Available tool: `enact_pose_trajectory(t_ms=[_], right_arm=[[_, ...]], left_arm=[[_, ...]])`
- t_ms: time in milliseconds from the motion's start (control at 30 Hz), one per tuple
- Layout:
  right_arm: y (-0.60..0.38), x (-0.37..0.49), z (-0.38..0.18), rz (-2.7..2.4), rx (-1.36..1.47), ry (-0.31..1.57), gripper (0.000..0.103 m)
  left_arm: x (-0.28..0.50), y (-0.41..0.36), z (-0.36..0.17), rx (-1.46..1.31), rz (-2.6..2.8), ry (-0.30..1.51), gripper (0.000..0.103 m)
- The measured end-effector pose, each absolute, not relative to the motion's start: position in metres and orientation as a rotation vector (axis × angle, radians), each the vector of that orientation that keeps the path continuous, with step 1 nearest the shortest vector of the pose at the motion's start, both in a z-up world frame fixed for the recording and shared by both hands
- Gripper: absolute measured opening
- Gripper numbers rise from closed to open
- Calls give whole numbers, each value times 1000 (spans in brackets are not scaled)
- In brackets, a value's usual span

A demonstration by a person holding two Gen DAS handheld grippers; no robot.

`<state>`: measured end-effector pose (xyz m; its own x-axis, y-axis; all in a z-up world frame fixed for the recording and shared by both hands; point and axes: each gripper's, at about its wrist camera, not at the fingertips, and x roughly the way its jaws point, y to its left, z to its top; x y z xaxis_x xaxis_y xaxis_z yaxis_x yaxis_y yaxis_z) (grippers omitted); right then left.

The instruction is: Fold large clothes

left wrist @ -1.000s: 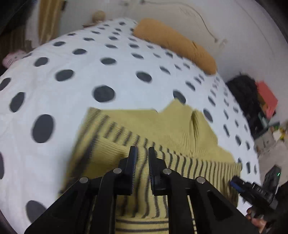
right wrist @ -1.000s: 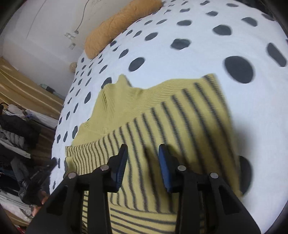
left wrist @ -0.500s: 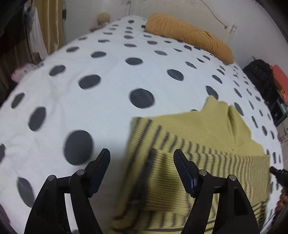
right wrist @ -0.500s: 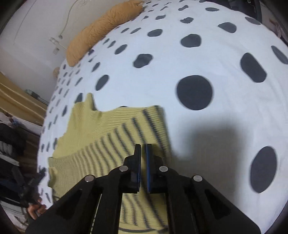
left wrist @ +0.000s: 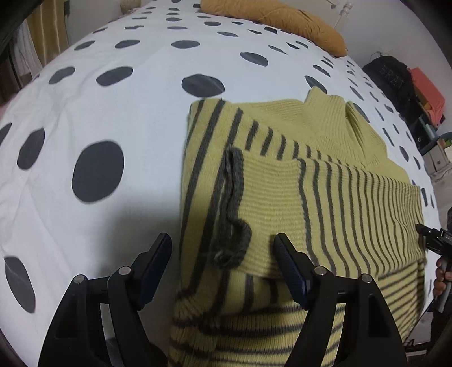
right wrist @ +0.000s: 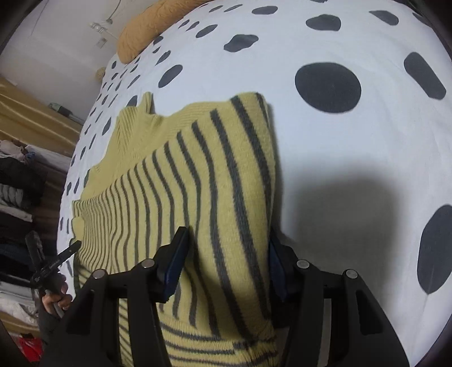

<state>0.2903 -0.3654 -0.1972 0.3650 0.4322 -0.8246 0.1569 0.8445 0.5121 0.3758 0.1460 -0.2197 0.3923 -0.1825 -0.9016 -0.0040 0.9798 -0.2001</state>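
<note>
A yellow sweater with dark grey stripes [left wrist: 296, 197] lies partly folded on the polka-dot bed; it also shows in the right wrist view [right wrist: 197, 183]. My left gripper [left wrist: 223, 259] is open, its fingers straddling the sweater's left edge, where a grey cuff [left wrist: 231, 209] lies on top. My right gripper [right wrist: 226, 265] is open, its fingers straddling the sweater's right folded edge. The other gripper shows at the frame edge in each view: at the right in the left wrist view [left wrist: 432, 234], at the left in the right wrist view [right wrist: 56, 259].
The bed has a white cover with dark dots [left wrist: 99, 113]. An orange pillow [left wrist: 276, 19] lies at the far end. Dark bags and boxes [left wrist: 395, 79] stand beside the bed. Shelves of clothes [right wrist: 17, 183] are at the left of the right wrist view.
My left gripper opened half a second ago and has moved in over the sweater's left edge. My right gripper was shut half a second ago and is now open around the right edge.
</note>
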Motion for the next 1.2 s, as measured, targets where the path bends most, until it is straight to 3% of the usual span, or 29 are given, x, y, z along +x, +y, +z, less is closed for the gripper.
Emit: enact_pose_trajectory(t_ms=[333,733,1200], right_arm=[[-347,198,-206,337,469,1343,55],[-346,62,-199,346,480,1356,55],[-334,-3,-251,288,621,1329,55]], left_arm=[[266,147,-231,-145,-159,1220,79],[129,164,-233,-223,-194,1266,80],[59,139,-254,-229,-186,1235,90]])
